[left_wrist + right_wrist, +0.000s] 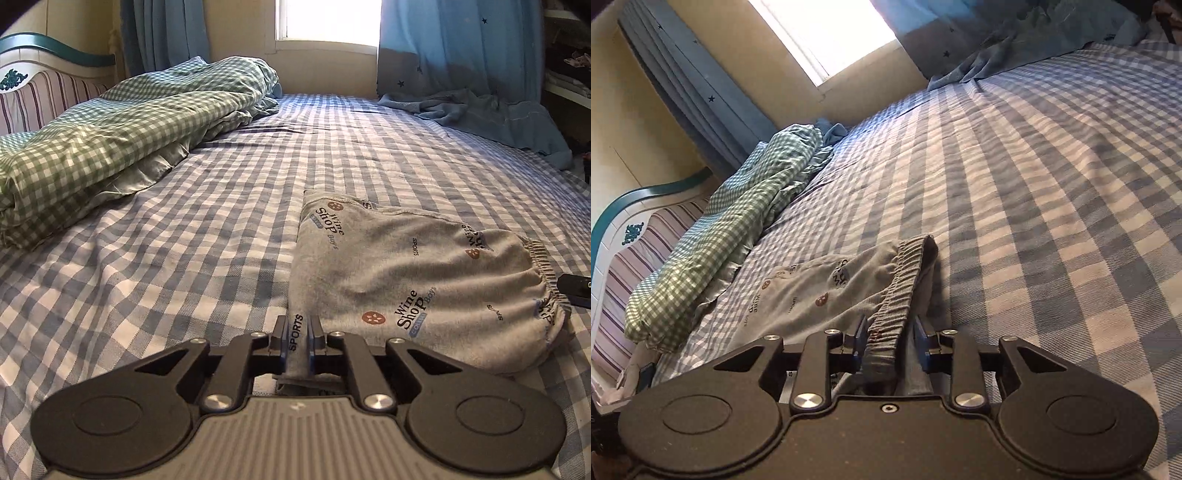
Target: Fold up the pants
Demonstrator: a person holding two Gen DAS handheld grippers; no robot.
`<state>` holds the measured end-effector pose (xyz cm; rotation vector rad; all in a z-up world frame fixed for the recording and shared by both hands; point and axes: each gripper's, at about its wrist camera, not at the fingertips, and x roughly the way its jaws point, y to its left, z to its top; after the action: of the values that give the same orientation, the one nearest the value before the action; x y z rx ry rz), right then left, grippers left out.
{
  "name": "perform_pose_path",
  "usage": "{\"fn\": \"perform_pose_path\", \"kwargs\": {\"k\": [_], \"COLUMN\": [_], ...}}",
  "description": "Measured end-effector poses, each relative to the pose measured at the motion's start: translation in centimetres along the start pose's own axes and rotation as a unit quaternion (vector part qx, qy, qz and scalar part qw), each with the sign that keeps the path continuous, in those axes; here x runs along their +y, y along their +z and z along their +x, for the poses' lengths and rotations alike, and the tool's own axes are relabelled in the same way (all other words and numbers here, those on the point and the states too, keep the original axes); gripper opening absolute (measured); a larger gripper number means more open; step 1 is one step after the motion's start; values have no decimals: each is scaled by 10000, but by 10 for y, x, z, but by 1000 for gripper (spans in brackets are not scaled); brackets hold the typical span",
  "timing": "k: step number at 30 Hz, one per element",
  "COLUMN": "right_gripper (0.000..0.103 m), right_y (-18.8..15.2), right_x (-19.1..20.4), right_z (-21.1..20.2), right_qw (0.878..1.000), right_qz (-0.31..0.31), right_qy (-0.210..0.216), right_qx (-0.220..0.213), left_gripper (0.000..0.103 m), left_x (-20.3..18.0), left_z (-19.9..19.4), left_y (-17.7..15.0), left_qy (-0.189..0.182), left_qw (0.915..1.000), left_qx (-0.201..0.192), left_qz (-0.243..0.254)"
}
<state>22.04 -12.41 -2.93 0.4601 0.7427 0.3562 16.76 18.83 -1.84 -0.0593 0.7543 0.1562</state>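
Observation:
The grey printed pants (406, 273) lie folded on the blue checked bed sheet (184, 240), the elastic waistband (546, 273) at the right. My left gripper (298, 332) is shut on the pants' near left edge, with cloth pinched between its fingers. In the right wrist view, my right gripper (890, 341) is partly open around the gathered waistband (901, 291), and the waistband lies between its fingers without being squeezed. The rest of the pants (812, 291) spreads out to the left of it. The right gripper's tip also shows in the left wrist view (574, 288), at the waistband.
A rolled green checked quilt (110, 125) lies along the left by the striped headboard (44, 96). A blue curtain (480, 103) drapes onto the far right of the bed under the window (328, 22). Bare sheet stretches to the right in the right wrist view (1052, 184).

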Motion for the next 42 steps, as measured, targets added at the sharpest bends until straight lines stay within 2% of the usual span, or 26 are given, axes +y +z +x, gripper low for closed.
{"fn": "perform_pose_path", "kwargs": {"k": [1,2,3,4,5,6,8,12,16,25,32,35,42], "right_gripper": [48,59,66,68,74,82,88,98,102,102,102,102,102], "right_y": [-1,-2,-3,-4,-5,-7,-10,-20,-33,-60,-92,-113,-157], "right_x": [0,1,4,6,9,14,22,42,62,91,104,103,92], "right_z": [-4,-9,-13,-19,-25,-31,-45,-73,-100,-148,-169,-172,-175], "right_qw": [10000,9999,9998,9995,9990,9984,9965,9902,9816,9612,9465,9437,9383], "right_qz": [1,-14,-62,-143,-233,-315,-492,-885,-1259,-1854,-2230,-2294,-2349], "right_qy": [-44,-89,-136,-183,-226,-271,-305,-377,-382,-407,-469,-541,-755], "right_qx": [-44,-92,-152,-224,-302,-389,-595,-1014,-1385,-2003,-2285,-2320,-2424], "left_gripper": [10,15,28,38,59,68,71,96,102,103,103,103,103], "left_x": [3,5,7,8,9,11,11,8,3,-6,-10,-13,-13], "left_z": [-2,-5,-10,-15,-20,-27,-41,-73,-104,-150,-162,-164,-159], "left_y": [-1,-2,-3,-4,-4,-5,-5,-5,-9,-32,-61,-76,-114], "left_qy": [-22,-33,-55,-69,-72,-73,-111,-185,-202,-170,7,114,107], "left_qw": [10000,10000,9999,9998,9997,9995,9992,9978,9958,9921,9909,9908,9919], "left_qx": [3,7,0,-34,-91,-164,-284,-561,-868,-1234,-1345,-1348,-1261], "left_qz": [-48,-93,-137,-186,-226,-254,-272,-296,-185,-134,-85,-44,-80]}}
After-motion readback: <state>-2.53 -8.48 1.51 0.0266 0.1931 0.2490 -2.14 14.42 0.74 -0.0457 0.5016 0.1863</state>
